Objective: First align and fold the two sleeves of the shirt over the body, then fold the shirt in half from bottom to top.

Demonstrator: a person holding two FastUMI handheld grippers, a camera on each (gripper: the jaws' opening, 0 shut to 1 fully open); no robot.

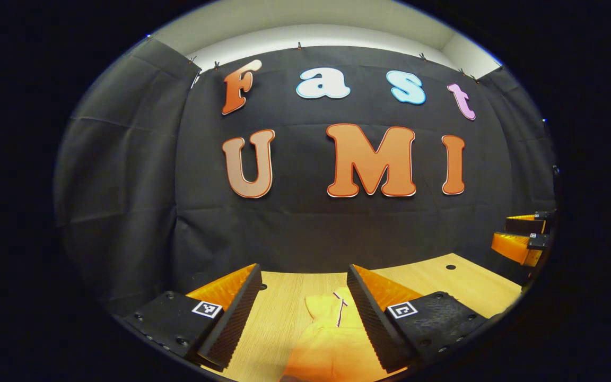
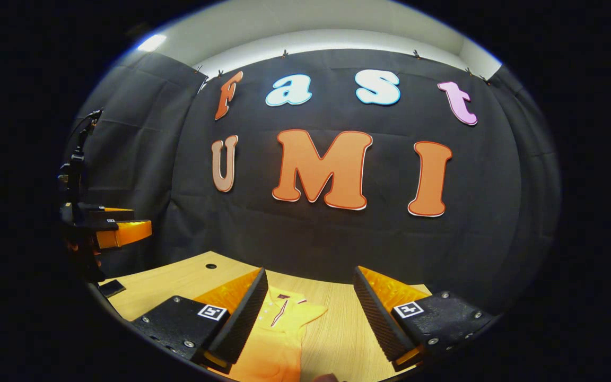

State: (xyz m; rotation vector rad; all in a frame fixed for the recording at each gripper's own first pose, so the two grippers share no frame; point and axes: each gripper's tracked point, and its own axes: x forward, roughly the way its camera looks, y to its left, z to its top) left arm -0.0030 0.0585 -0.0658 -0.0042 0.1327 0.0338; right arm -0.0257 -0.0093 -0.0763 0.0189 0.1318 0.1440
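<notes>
An orange shirt (image 1: 329,339) lies on the wooden table (image 1: 279,313), its collar end pointing toward the far wall. My left gripper (image 1: 305,318) hovers open above it, with the shirt showing between the fingers near the right one. In the right gripper view the shirt (image 2: 279,331) lies low and left, partly behind the left finger. My right gripper (image 2: 308,318) is open too, with nothing held. The right gripper (image 1: 523,236) also shows at the far right of the left gripper view, and the left gripper (image 2: 109,225) at the far left of the right gripper view.
The black cloth wall stands close behind the table's far edge. Small round holes (image 1: 450,267) (image 2: 210,266) mark the tabletop. A dark flat object (image 2: 110,287) lies at the table's left edge in the right gripper view.
</notes>
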